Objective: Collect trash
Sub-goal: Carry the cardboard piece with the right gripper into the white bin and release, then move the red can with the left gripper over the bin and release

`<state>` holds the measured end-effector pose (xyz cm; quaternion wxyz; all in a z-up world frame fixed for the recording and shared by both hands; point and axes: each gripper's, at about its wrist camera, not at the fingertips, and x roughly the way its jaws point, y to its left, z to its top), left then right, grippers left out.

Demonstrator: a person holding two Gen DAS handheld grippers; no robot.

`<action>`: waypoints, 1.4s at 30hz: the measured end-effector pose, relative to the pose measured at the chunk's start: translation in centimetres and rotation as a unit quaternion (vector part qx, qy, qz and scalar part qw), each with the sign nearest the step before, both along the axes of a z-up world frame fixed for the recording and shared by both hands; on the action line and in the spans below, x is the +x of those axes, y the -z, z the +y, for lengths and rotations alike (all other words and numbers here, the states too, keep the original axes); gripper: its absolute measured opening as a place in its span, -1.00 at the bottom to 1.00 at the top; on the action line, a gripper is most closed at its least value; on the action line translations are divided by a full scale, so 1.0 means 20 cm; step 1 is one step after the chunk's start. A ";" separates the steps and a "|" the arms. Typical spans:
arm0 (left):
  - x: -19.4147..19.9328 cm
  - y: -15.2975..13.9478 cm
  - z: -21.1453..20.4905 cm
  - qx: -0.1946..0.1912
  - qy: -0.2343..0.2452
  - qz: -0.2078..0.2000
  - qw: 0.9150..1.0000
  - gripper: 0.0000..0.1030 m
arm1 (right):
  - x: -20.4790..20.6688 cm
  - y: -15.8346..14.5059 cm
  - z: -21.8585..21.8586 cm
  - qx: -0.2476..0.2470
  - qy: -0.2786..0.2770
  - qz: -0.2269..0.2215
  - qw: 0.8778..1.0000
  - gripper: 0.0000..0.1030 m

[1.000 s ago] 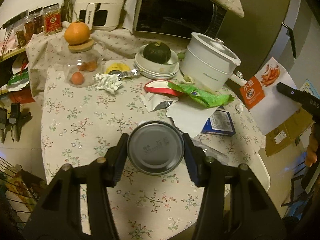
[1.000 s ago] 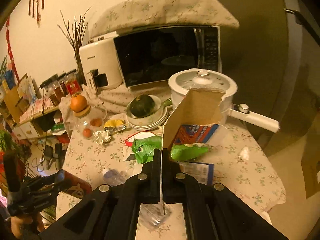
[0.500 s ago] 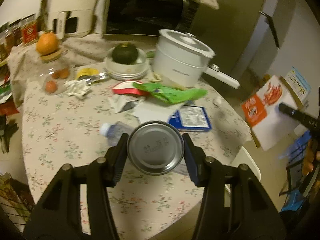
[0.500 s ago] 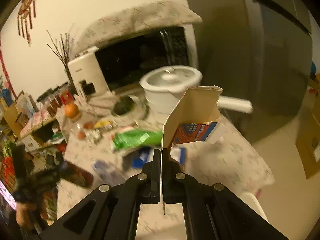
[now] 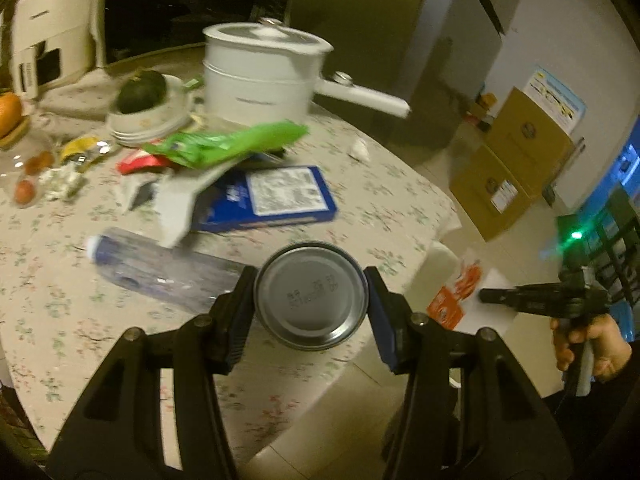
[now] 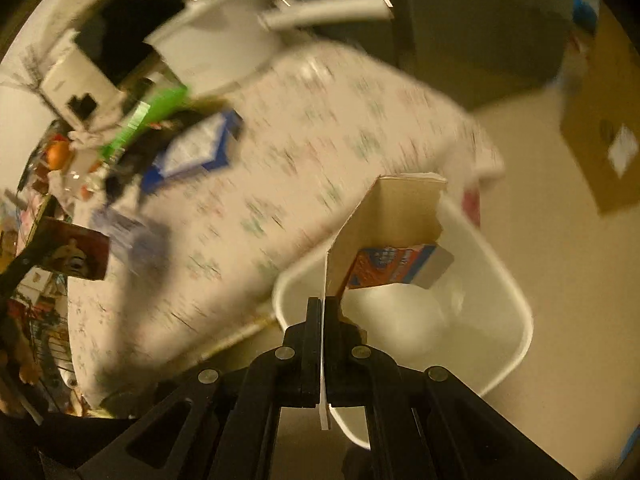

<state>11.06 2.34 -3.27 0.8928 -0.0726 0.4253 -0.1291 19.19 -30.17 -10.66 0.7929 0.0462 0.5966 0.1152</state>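
My left gripper (image 5: 311, 296) is shut on a metal can (image 5: 311, 295), whose round bottom faces the camera, held above the table's front edge. My right gripper (image 6: 322, 312) is shut on a torn cardboard carton (image 6: 384, 232) with an orange and blue print, held over a white bin (image 6: 500, 280) beside the table. On the table lie a clear plastic bottle (image 5: 160, 268), a blue box (image 5: 276, 196), a green wrapper (image 5: 228, 144), a red wrapper (image 5: 140, 160) and crumpled paper (image 5: 60, 180). The right wrist view is blurred.
A white pot with a handle (image 5: 260, 76), stacked bowls with a green squash (image 5: 144, 100), a microwave (image 5: 180, 4) and a glass jar (image 5: 24, 168) stand at the back of the round table (image 5: 380, 200). Cardboard boxes (image 5: 516, 160) stand on the floor at right.
Both grippers have swung right, away from the table's middle. The right gripper with the carton has tilted down and now hangs over the white bin. The left gripper still holds the can.
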 end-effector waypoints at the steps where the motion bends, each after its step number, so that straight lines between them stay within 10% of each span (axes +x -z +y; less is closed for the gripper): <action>1: 0.00 0.01 -0.03 0.003 0.005 0.003 1.000 0.05 | 0.00 0.04 -0.03 0.001 0.006 0.014 1.000 -0.97; 9: 0.01 0.07 -0.18 0.020 0.035 0.010 0.999 0.05 | 0.04 0.17 -0.09 0.000 0.027 0.055 0.998 -0.88; 19: -0.01 0.11 -0.26 0.028 0.059 0.021 0.998 0.05 | 0.01 0.07 -0.12 -0.020 0.033 0.024 0.999 0.19; 42: 0.07 0.64 -1.12 -0.013 0.204 0.119 0.972 0.18 | -0.07 -0.09 -0.50 -0.057 0.123 -0.049 0.990 0.34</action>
